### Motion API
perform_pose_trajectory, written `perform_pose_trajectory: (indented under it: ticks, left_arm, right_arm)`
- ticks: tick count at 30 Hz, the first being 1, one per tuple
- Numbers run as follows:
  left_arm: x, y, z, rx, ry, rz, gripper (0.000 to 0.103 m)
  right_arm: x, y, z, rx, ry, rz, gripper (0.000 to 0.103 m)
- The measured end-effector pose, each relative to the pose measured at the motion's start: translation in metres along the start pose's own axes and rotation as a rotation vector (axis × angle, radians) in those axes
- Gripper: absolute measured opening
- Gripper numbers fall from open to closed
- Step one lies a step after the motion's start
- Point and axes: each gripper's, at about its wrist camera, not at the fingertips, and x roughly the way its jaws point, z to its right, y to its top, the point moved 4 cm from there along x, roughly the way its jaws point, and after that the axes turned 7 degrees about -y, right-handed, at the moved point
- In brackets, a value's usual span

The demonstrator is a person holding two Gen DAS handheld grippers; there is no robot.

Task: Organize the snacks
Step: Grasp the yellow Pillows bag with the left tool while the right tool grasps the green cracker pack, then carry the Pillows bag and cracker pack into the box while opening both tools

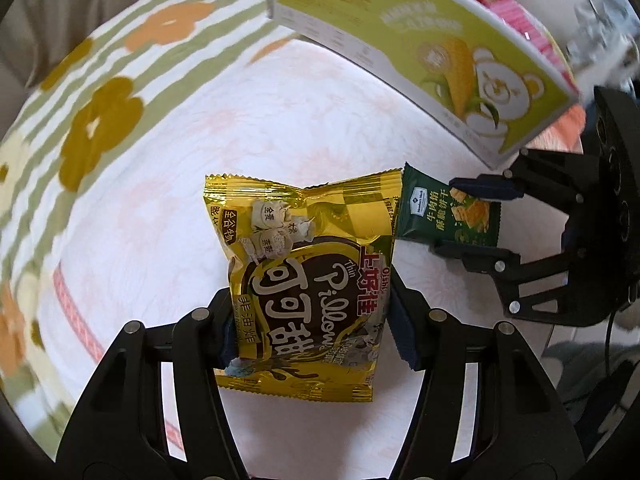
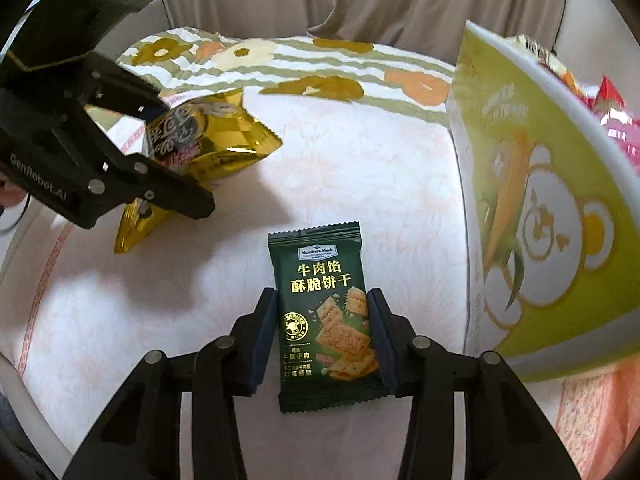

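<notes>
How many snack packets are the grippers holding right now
2. The gold cocoa packet sits between the left gripper fingers; the dark green cracker packet sits in the right gripper. More snacks lie in the green box, partly hidden.
</notes>
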Motion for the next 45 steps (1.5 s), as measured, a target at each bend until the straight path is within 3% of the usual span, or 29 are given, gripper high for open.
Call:
perform_pose_trajectory:
  ticks: [11,17,26,34,45]
  left_arm:
    - [-0.083,0.002,0.007,-0.154,0.093,0.16,0.056]
    - [-0.129,0.013,0.019,-0.17,0.129,0.24,0.056]
    - [-0.161,0.052,0.055,-0.183,0.138,0.323,0.056]
    - [-0.15,0.114,0.115,-0.228,0.143,0.405,0.056]
    - [-0.073,0.204,0.194,-0.342,0.077,0.422,0.056]
  right_arm:
    - [-0.067,0.053,0.004,0.065,-0.018,0.088,0.041]
    - [-0.105,0.07,0.022,0.129,-0.037,0.129,0.041]
    - [-0.146,0.082,0.069,0.23,-0.04,0.186,0.041]
    - [-0.175,0.075,0.161,0.247,-0.023,0.245,0.041]
    - [-0.168,0.065,0.278,0.235,0.009,0.242,0.041]
